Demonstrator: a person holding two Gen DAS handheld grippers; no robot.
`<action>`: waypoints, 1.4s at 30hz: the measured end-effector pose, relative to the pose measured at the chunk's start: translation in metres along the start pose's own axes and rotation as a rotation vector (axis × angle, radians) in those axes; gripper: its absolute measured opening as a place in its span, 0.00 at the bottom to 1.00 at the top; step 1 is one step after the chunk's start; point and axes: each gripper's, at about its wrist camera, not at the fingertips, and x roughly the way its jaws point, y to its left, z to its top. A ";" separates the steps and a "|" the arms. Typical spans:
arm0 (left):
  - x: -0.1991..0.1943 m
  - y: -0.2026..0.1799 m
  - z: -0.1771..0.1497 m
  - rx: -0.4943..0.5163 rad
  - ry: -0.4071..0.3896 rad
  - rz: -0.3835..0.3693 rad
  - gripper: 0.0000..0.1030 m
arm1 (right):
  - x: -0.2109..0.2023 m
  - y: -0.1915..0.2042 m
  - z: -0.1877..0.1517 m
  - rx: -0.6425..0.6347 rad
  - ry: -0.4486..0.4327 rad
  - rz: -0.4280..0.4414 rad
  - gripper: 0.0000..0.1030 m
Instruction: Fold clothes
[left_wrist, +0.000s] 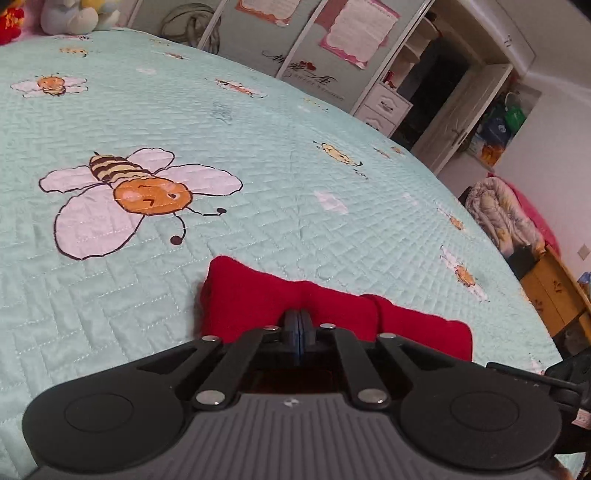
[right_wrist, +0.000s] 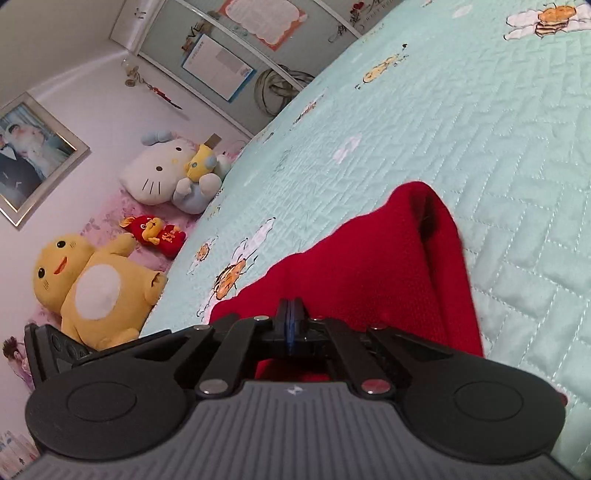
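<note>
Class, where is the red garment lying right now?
In both wrist views the red garment lies on the bee-print quilt, directly ahead of each tool's closed tips.

Red knit garment (left_wrist: 258, 295), single item, solid red, fine textured weave visible up close in the right wrist view (right_wrist: 369, 273). Lies on the pale green quilted bedspread, partly folded: layers doubled over, thick rounded fold edge at the far left corner in the left wrist view. A second folded section sits beside the first, with a crease between them. In the right wrist view one end is lifted off the bed, peaking into a rounded hump with a dark hollow fold under it.
</note>
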 end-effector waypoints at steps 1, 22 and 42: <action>0.000 0.005 0.001 -0.024 0.005 -0.017 0.06 | -0.001 0.000 0.000 -0.001 -0.001 0.001 0.00; 0.005 0.011 0.021 -0.170 0.033 -0.051 0.11 | 0.000 0.009 -0.007 -0.020 -0.011 0.006 0.00; 0.010 0.050 0.046 -0.378 0.096 0.024 0.36 | 0.002 0.004 -0.008 0.028 -0.019 0.056 0.00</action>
